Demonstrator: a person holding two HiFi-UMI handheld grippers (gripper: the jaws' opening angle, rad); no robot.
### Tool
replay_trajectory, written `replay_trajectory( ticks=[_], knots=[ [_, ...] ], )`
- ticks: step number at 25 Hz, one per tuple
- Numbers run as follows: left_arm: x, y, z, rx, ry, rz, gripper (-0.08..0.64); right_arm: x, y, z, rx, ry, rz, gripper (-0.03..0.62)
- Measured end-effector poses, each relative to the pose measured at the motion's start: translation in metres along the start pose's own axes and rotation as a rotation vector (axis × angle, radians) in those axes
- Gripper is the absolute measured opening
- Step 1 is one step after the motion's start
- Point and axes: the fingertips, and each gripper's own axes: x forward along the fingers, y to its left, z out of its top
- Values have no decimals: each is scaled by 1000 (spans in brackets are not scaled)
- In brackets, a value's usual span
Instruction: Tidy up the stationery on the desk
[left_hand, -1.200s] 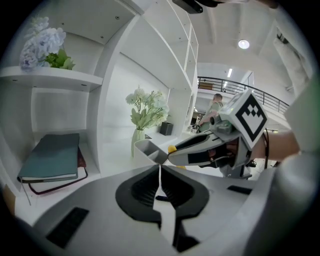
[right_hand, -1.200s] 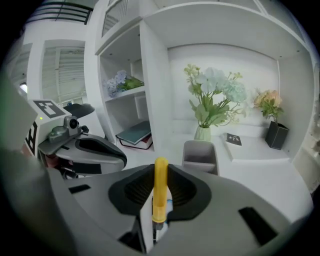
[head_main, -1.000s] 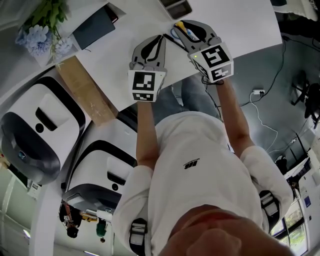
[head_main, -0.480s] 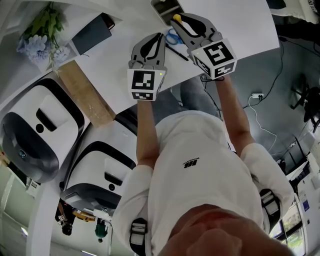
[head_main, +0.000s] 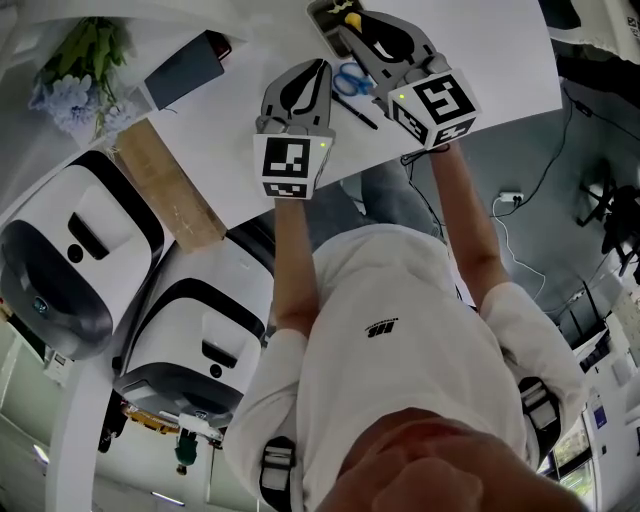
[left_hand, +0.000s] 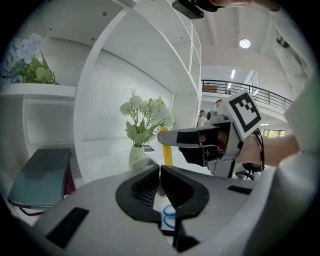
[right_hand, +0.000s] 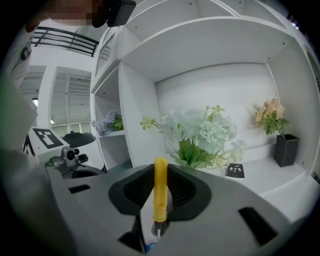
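Note:
A yellow pen (right_hand: 160, 192) stands upright between the jaws of my right gripper (right_hand: 160, 200), which is shut on it. In the head view the right gripper (head_main: 368, 30) holds the pen (head_main: 349, 16) over a grey tray (head_main: 322, 20) at the far edge of the white desk (head_main: 240, 130). Blue-handled scissors (head_main: 350, 78) and a black pen (head_main: 357, 110) lie on the desk just under that gripper. My left gripper (head_main: 321, 66) hovers beside them, shut with nothing in it. In the left gripper view the closed left gripper (left_hand: 160, 169) has the scissors' handles (left_hand: 169, 218) showing below it.
A dark notebook (head_main: 183, 65) lies at the desk's left, next to blue-and-white flowers (head_main: 75, 75). A long brown box (head_main: 168, 182) overhangs the near-left edge. White shelves behind hold a vase of pale flowers (right_hand: 200, 135), a small black card (right_hand: 234, 171) and a black vase (right_hand: 286, 150).
My right gripper has carried the yellow pen away from me, to over the grey tray, uncovering the scissors. The left gripper has shifted a little the same way.

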Motion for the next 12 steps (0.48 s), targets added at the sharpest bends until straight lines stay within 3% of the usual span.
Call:
replay_trajectory(
  ticks=[7, 12],
  knots=[
    [9, 3, 1, -3, 4, 4, 0, 13, -8, 5, 14, -32, 7, 60],
    [13, 4, -5, -13, 16, 6, 0, 26, -11, -15, 10, 16, 10, 61]
  ],
)
